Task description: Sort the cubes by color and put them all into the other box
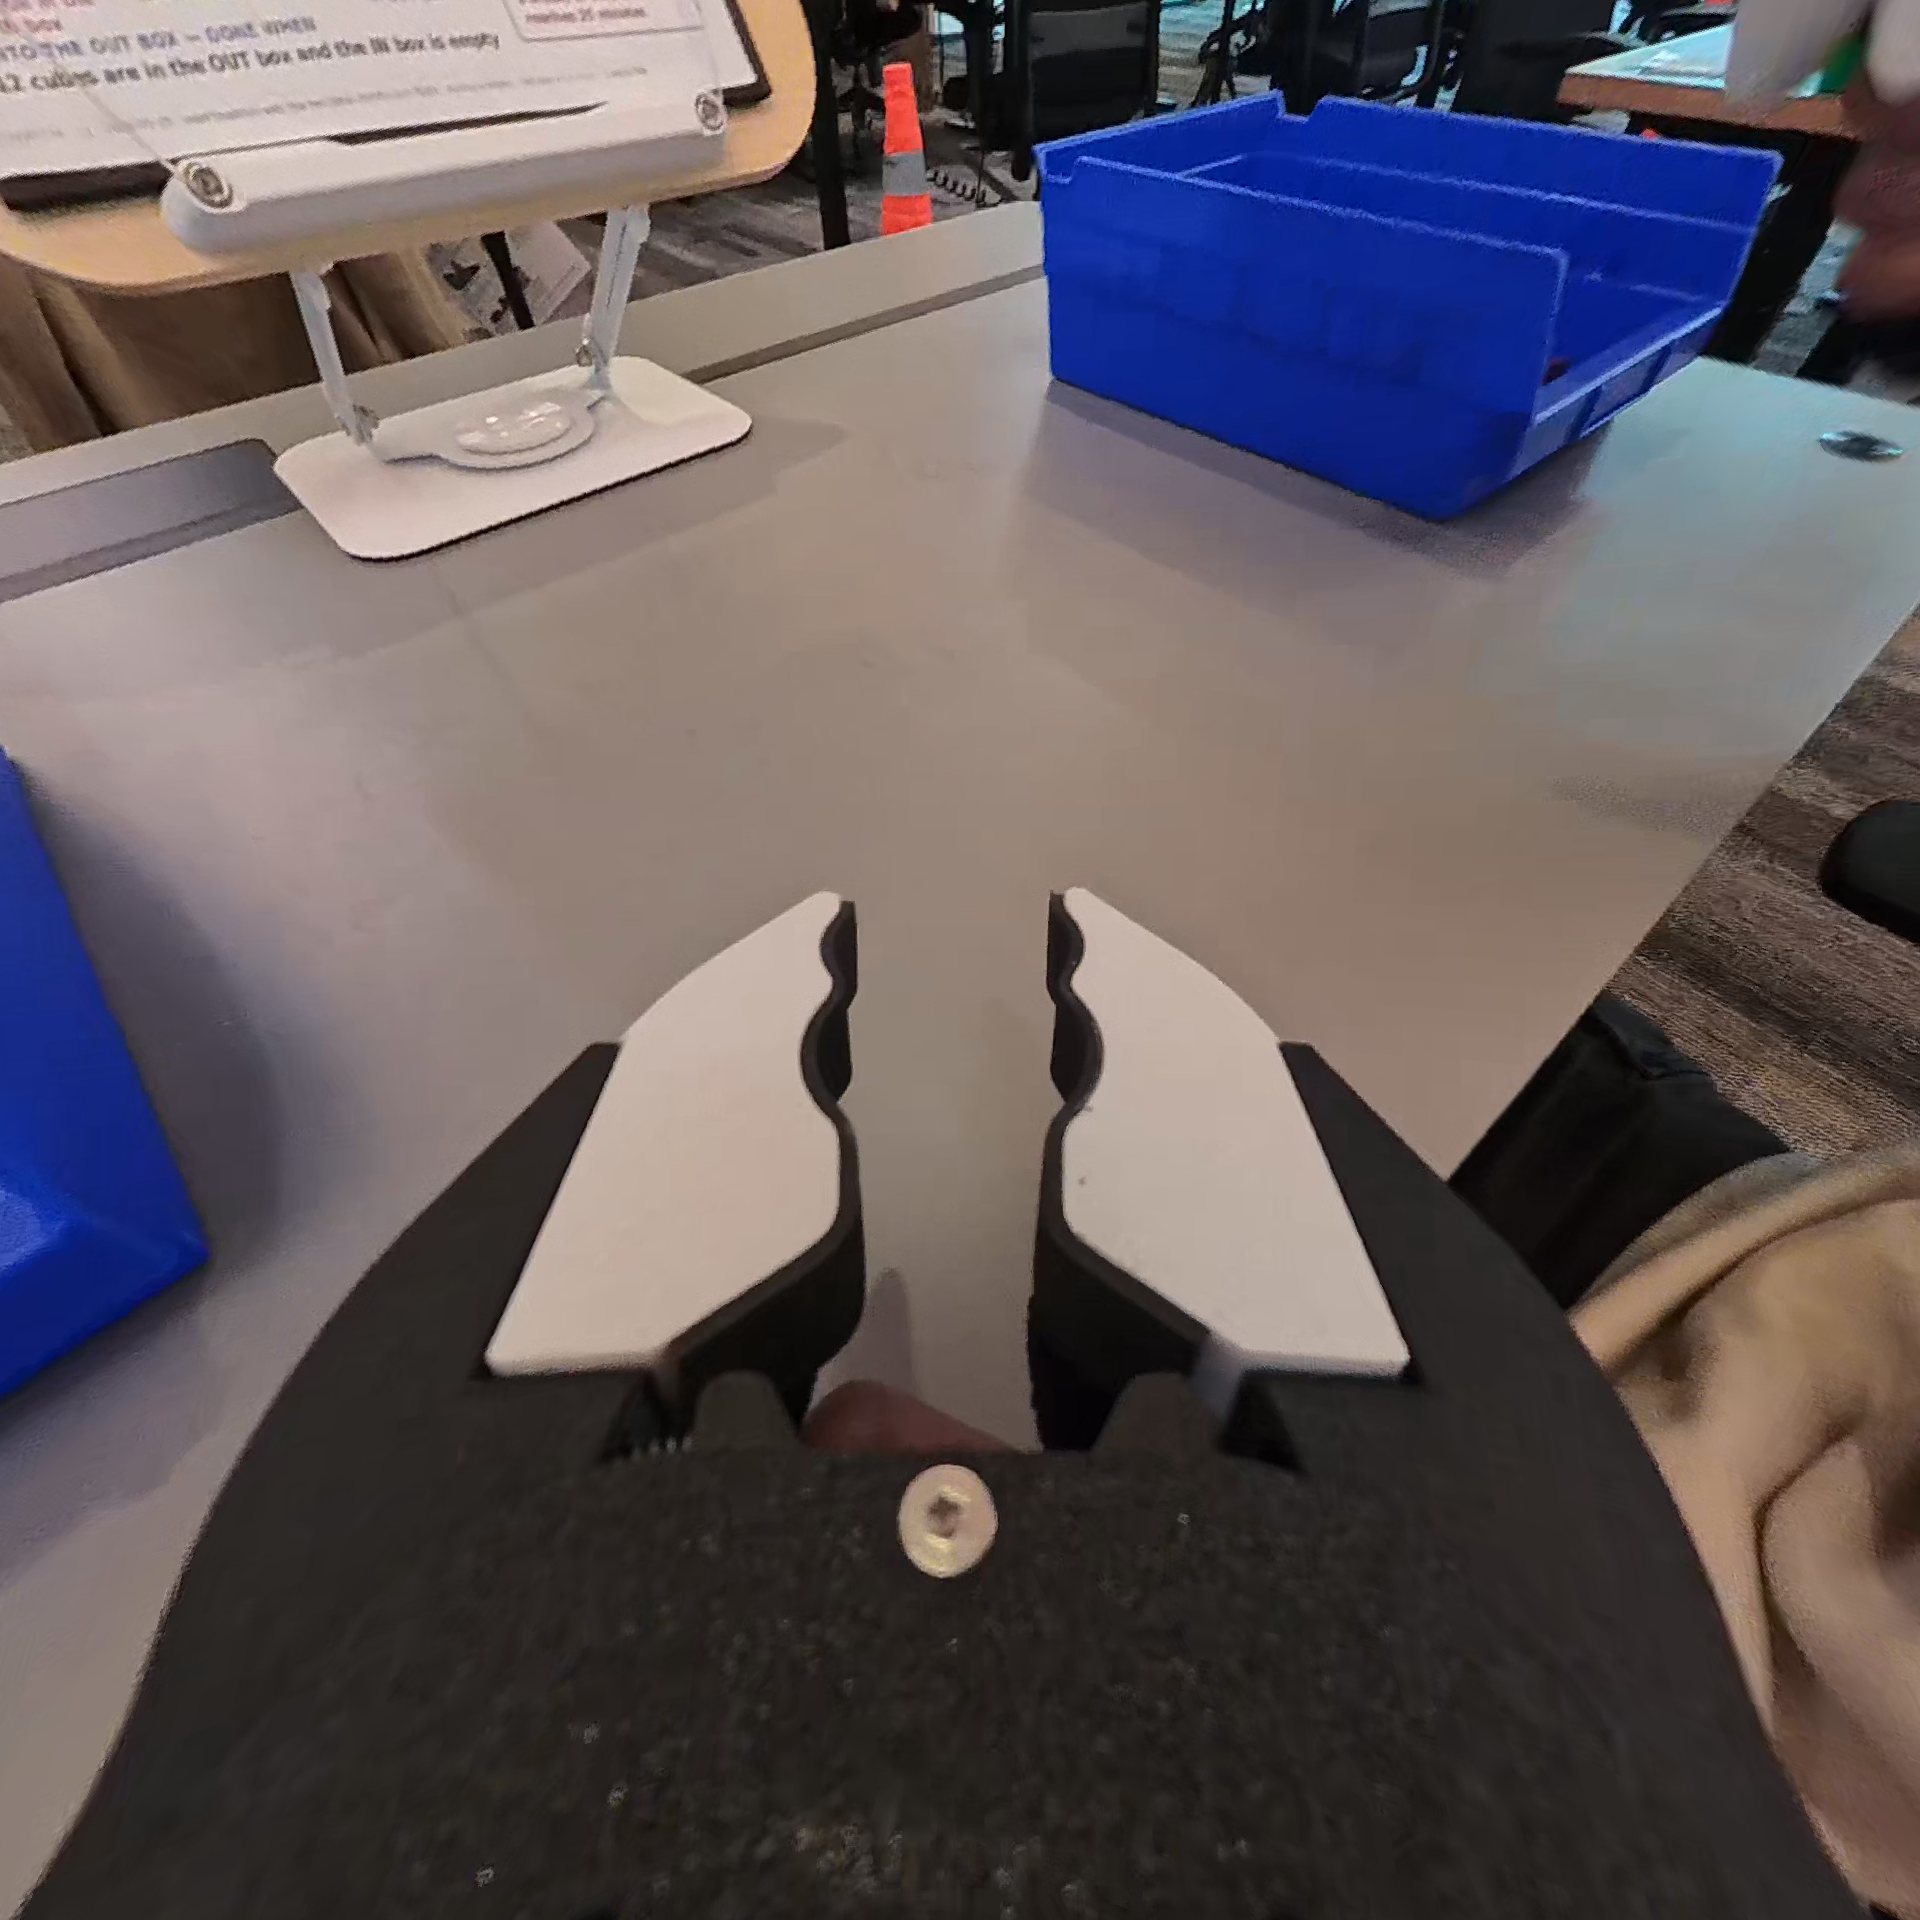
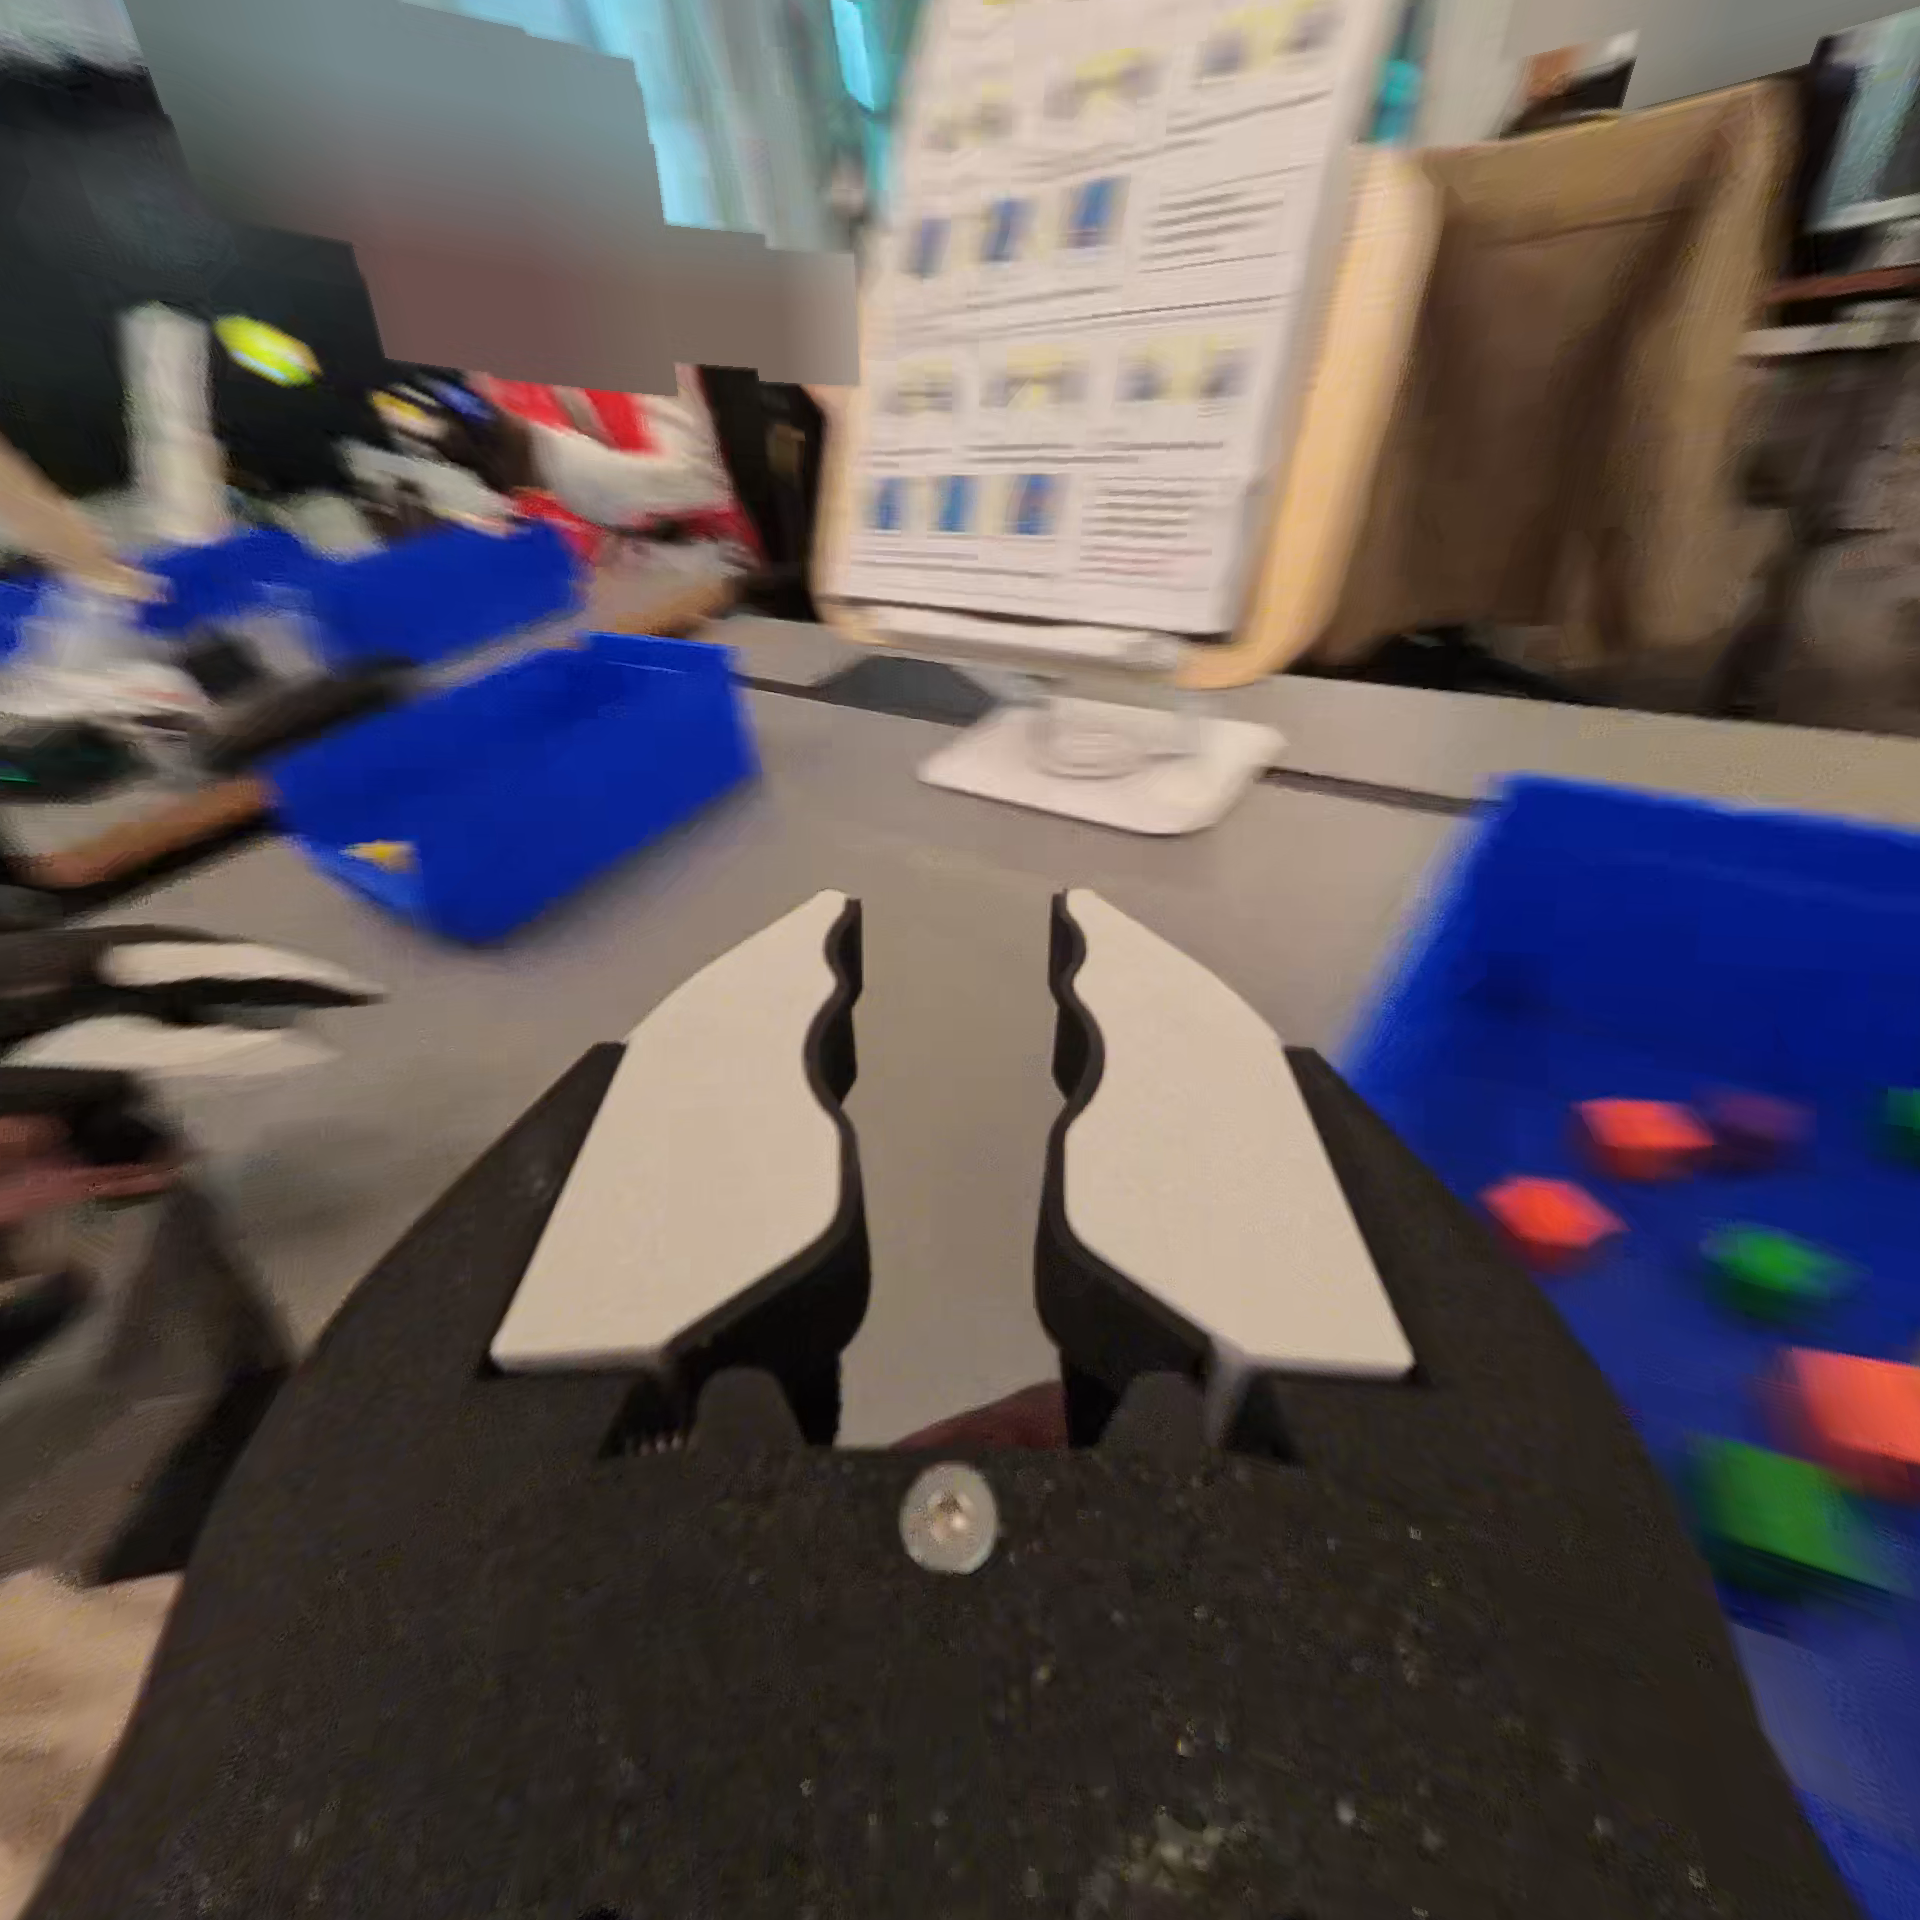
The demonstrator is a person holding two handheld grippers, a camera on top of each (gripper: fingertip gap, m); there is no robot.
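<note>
Both sets of fingers are parted and carrying nothing. The left gripper [image 1: 951,914] hovers with a narrow gap between its tips, only bare grey table [image 1: 935,675] showing through. The right gripper [image 2: 954,914] has the same modest gap, also over bare tabletop, and its view is smeared, so I'd say it's on the move.

Just off the right gripper's right side sits a blue box [image 2: 1662,935], and there are the cubes: two orange ones [image 2: 1642,1138] [image 2: 1548,1218], a green one [image 2: 1771,1270], a purple one [image 2: 1756,1122], with more orange and green nearer the frame edge. All lie loose on the box floor, mixed up, none sorted as far as I can see. I'd guess the right gripper is held low and near that wall ready to reach in.

From the left wrist view, a blue bin [image 1: 1403,312] stands well ahead on the right, with an inner divider wall; its floor is mostly hidden. A blue edge [image 1: 73,1091] pokes in at the left, close by. In the right view another blue bin [image 2: 520,779] sits across the table; which is the destination, I can't tell.

Room to move looks good: a wide clear stretch runs between the boxes. The white sign stand [image 1: 509,447] sits toward the back, out of the lane. The table's edge falls away on the left gripper's right side, worth minding.
</note>
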